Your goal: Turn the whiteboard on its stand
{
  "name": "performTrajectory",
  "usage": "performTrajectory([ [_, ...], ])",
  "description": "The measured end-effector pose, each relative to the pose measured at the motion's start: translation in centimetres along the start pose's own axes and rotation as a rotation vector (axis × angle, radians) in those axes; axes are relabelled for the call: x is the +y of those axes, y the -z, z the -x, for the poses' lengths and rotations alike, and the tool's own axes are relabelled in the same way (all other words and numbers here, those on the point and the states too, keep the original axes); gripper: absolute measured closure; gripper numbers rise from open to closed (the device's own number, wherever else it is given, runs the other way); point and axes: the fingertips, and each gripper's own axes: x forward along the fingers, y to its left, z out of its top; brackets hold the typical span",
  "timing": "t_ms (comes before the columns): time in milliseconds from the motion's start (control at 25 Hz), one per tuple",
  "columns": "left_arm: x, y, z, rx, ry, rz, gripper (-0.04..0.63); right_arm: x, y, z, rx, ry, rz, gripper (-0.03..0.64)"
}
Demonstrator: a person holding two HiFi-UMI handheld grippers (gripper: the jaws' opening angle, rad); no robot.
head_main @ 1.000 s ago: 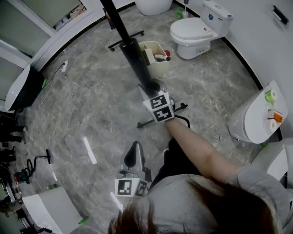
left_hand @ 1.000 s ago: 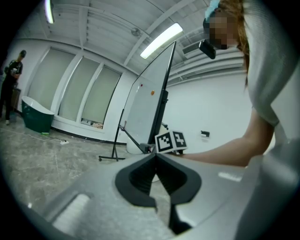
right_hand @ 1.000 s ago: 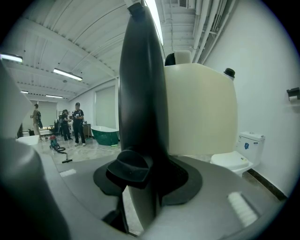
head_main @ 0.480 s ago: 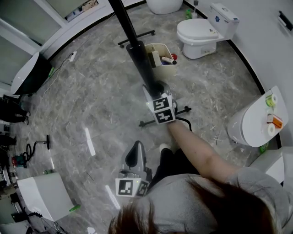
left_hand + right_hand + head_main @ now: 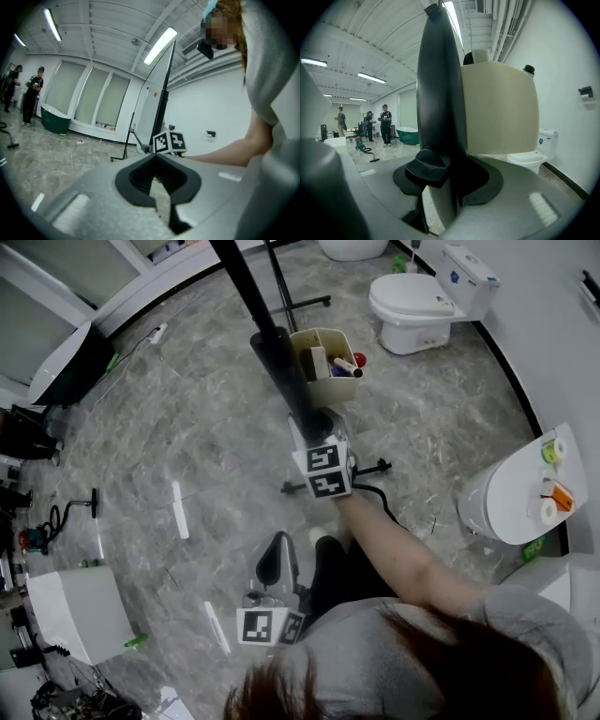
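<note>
The left gripper [image 5: 274, 554] is held low by the person's body, its jaws closed on nothing. Ahead, the whiteboard [image 5: 270, 338], seen edge-on upon its stand [image 5: 302, 304], is clamped by its black edge in the jaws of the right gripper [image 5: 317, 427]. A beige bin [image 5: 323, 381] is seen just beside it, a toilet [image 5: 412, 306] beyond.

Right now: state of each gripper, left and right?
Left gripper: closed, holding nothing.
Right gripper: closed on the whiteboard edge.
</note>
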Motion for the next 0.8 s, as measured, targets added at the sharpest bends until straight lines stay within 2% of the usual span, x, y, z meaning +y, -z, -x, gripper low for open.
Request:
performTrajectory([
  [160,-0.4,0.0,1.0,-0.004,-0.013,0.013,0.595,0.6,0.5,1.5,0.003,-0.007,-0.001,0.44],
  [360,-0.5,-0.5,2.1,-0.014,0.012,0.009,0.595,1.2,1.0,3.7,0.007,-0.002,-0.001,0.44],
  [800,-0.4,0.6,5.2,0.04,0.19,-0.006,0.595,2.3,1.8,8.2,-0.014,0.028,0.012,0.451],
])
